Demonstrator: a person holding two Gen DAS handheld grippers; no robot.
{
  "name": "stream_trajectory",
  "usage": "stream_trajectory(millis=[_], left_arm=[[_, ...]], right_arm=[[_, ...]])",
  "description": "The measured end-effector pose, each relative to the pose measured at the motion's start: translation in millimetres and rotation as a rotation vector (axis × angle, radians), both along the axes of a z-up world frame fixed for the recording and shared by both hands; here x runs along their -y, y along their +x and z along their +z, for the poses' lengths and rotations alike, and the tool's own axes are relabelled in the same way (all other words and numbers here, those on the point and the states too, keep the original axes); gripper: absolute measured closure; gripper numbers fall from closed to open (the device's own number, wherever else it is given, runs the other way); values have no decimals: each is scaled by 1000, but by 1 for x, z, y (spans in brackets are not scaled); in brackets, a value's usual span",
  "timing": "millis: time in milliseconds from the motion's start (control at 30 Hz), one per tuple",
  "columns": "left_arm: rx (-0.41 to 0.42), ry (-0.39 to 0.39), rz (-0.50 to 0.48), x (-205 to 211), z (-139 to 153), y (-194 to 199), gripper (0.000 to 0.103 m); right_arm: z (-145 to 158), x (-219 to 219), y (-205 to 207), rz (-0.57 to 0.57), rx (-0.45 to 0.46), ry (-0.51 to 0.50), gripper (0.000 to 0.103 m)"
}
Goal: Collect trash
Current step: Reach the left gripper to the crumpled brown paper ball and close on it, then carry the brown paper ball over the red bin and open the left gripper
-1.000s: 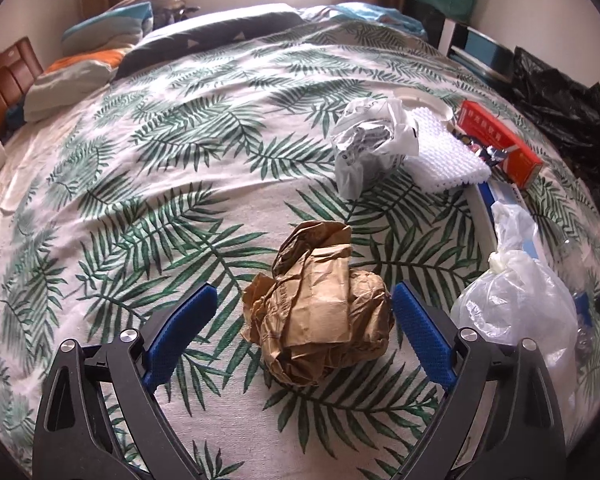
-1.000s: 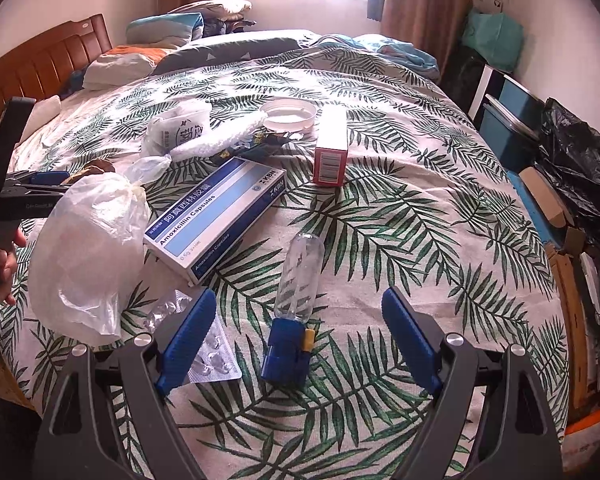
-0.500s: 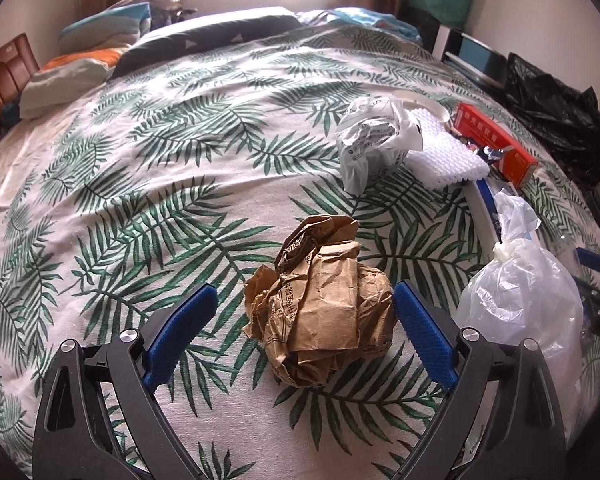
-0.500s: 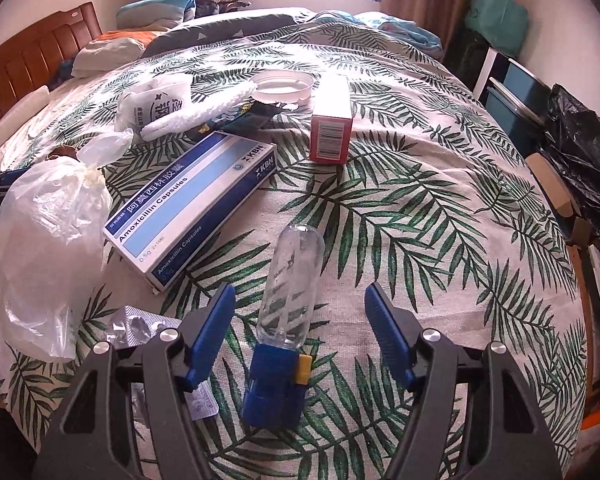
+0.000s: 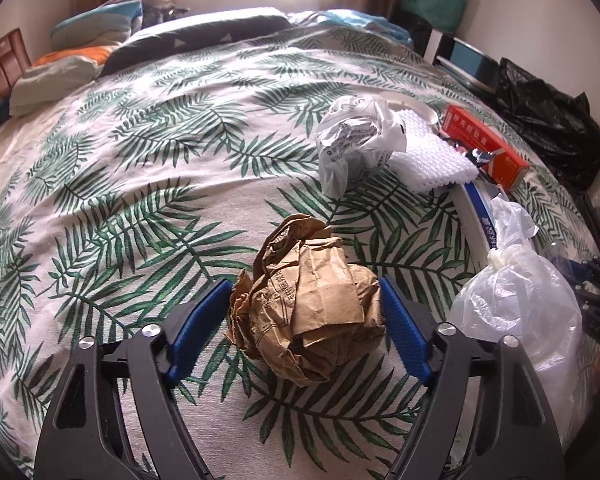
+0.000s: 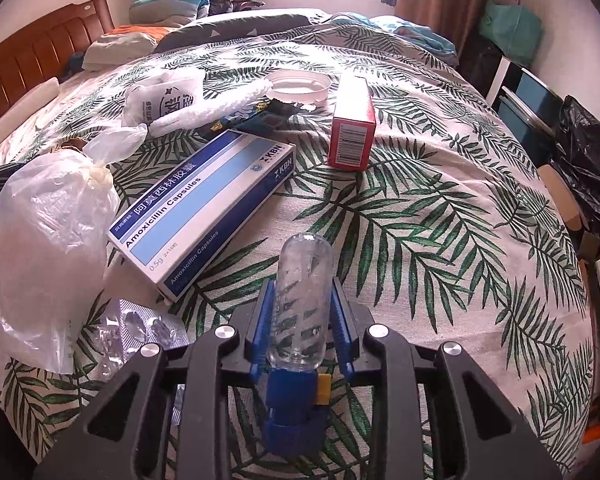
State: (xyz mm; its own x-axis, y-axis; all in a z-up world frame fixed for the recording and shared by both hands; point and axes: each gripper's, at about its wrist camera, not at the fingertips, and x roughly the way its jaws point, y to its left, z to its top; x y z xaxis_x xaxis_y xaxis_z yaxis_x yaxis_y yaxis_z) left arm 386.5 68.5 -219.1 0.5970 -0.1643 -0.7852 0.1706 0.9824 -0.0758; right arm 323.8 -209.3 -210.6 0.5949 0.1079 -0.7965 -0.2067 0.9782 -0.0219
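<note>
I have the clear plastic bottle (image 6: 303,300) with the blue cap lying on the bed near its foot edge, and my right hand-held gripper (image 6: 300,312) has its blue pads pressed against both sides of the barrel, so I judge it closed on the bottle. To do this well I would keep the squeeze light, since the thin wall looks likely to buckle, and lift straight up so the cap end does not drag on the leaf-print bedspread (image 6: 440,220). That gripper points level along the bed toward the headboard, low over the cover. On the other side, the crumpled brown paper bag (image 5: 308,304) sits nearer the middle of the bed, between the pads of my left hand-held gripper (image 5: 306,310); they stand about as wide as the wad, right pad touching, left pad just beside it, not yet gripping. I would close until the paper gives. The tied clear plastic bag (image 5: 516,304) lies just beside it, and the blue medicine box (image 6: 204,208) beyond.
</note>
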Motion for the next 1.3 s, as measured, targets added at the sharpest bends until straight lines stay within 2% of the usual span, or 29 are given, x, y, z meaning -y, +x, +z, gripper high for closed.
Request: stream_trajectory(millis=[200,267,333,467,500,533,600,700,1033,1300], left_arm=[[14,8,17,-4,8,-12,34],[-4,27,7,-5,5,-12,28],[-11,26,-1,-7,-2,-10,14],[-34,26,-1,-5,-16,-3,13],[-45,30,-3,-3,-18,-2,20],[-44,31,-8,-2,-19,-3,47],[-20,39,7,-3,-15,-7,54],[-7,6,23,-10,-10,-11,54],[55,-11,2,-14,19,-40,54],[108,-11,-74,9,67,-113,54]], right_arm=[[4,1,-3,25,-4,15,77],[4,1,-3,29,-7,10,77],[1,1,-2,28,-16,7,77],[1,0,-2,23,-15,8,77],[0,0,-1,24,-16,8,77],[1,0,-1,26,-17,10,77],[2,0,-1,31,-14,11,77],[5,0,-3,34,-5,19,77],[34,2,-25,34,49,35,77],[83,1,-80,60,102,71,77]])
